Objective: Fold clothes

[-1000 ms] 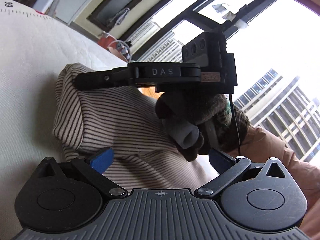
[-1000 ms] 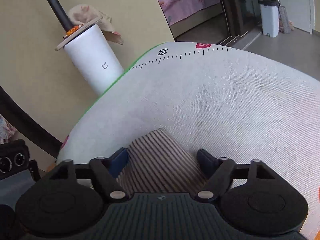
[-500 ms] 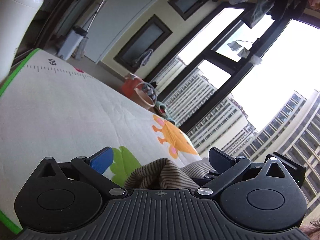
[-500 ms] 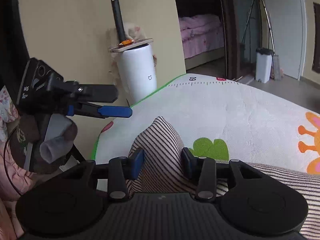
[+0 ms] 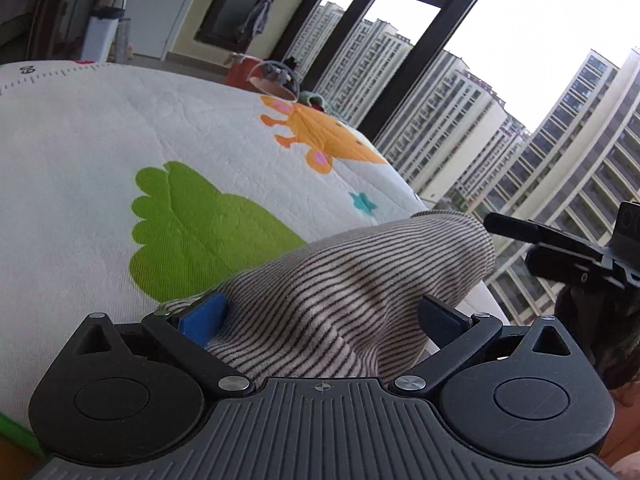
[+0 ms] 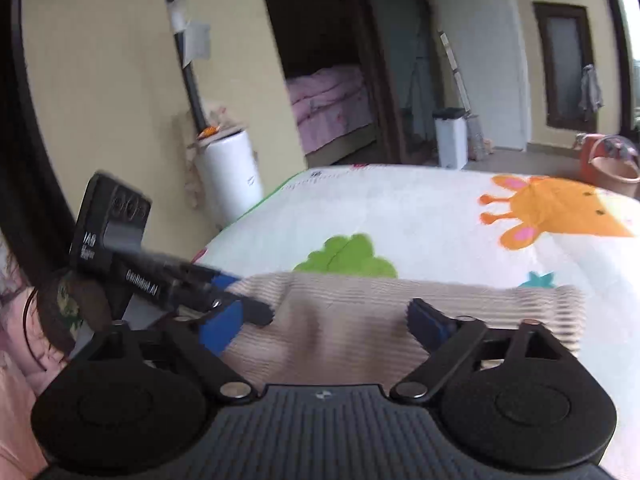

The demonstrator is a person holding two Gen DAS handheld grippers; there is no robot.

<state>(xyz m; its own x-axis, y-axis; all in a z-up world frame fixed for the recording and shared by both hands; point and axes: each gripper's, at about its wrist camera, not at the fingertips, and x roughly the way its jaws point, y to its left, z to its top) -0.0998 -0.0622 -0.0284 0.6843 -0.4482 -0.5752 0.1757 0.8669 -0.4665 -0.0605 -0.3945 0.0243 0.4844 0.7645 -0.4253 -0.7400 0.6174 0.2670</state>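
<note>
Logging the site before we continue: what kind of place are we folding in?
Most likely a high-rise flat: apartment towers outside the big window, a bed with pink bedding through a doorway, and a children's play mat under the striped garment.

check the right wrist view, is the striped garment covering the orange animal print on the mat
No, the striped garment lies nearer the camera, apart from the orange animal print, which shows fully on the mat.

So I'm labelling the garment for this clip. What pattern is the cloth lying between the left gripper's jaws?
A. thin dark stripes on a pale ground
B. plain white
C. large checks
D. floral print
A: the striped garment bunched between the left gripper jaws shows fine dark lines on beige.
</note>
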